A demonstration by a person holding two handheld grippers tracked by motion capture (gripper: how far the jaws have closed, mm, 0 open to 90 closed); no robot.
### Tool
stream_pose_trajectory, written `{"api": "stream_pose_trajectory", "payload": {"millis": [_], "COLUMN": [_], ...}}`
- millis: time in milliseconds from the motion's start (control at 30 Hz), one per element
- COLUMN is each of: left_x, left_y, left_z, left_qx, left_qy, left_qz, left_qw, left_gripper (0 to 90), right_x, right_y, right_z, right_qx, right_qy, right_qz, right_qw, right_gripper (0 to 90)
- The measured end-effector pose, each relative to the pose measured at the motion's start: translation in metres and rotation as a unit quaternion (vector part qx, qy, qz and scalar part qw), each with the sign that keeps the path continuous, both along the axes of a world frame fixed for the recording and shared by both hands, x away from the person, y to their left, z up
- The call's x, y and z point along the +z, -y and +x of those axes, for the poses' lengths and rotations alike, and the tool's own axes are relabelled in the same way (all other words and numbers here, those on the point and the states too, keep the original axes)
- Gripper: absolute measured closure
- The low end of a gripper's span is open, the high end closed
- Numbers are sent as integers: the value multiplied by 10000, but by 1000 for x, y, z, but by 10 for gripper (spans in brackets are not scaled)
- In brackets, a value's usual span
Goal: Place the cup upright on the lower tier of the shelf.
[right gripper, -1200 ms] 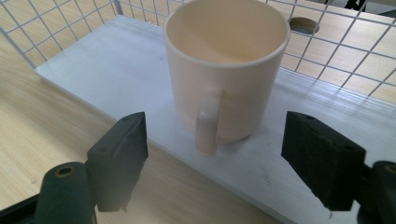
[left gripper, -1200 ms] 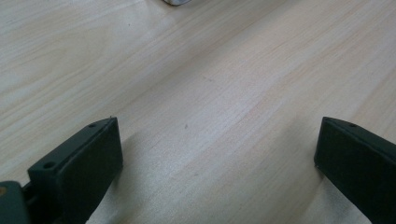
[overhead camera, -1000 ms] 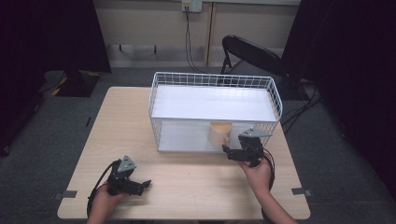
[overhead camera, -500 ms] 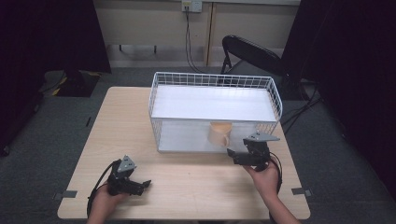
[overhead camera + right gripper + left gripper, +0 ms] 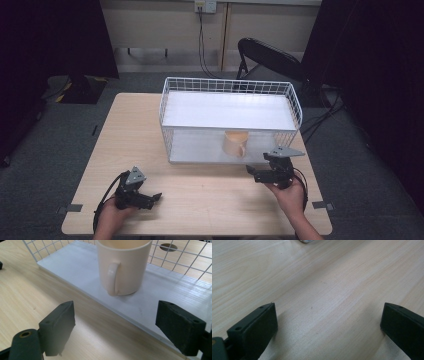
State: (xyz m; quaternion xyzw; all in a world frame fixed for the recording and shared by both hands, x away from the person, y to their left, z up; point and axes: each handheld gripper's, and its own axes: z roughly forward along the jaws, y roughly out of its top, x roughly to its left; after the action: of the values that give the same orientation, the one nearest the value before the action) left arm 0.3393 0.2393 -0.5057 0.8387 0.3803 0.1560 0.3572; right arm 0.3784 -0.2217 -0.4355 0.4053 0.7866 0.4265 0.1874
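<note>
— Where does the mug (image 5: 123, 266) sit?
— Upright on the lower white shelf (image 5: 75, 267) of the wire rack (image 5: 230, 87), toward the bench's (image 5: 200, 195) right edge, handle facing the right tool (image 5: 260, 176).
— And the tools?
— The right tool's jaws have just been opening and stand spread, empty, just before the shelf. The left tool (image 5: 150, 199) is spread over bare bench near the front-left corner.

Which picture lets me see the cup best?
The right gripper view: the cream cup is close, upright on the white shelf board, handle facing the camera. The high view shows it small, behind the wire rack's front. The left gripper view looks at bare table.
</note>
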Motion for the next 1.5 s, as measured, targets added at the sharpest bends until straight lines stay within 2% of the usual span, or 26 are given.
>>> {"api": "stream_pose_trajectory", "payload": {"millis": [300,967,1267,1500], "left_x": [0,0,0,0], "left_y": [0,0,0,0], "left_z": [0,0,0,0], "left_qx": [1,2,-2,0], "left_qy": [0,0,1,1], "left_qz": [-1,-3,-1,-1], "left_qw": [10000,10000,10000,10000], "left_gripper": [5,5,5,5], "right_x": [-5,-13,-15,-17], "right_y": [6,26,35,42], "right_z": [-8,-19,-24,-28], "right_qx": [141,97,279,365], "right_qy": [6,27,127,96], "right_qz": [-60,-111,-216,-257], "right_qw": [9999,9999,9993,9990], "right_gripper": [147,151,149,150]}}
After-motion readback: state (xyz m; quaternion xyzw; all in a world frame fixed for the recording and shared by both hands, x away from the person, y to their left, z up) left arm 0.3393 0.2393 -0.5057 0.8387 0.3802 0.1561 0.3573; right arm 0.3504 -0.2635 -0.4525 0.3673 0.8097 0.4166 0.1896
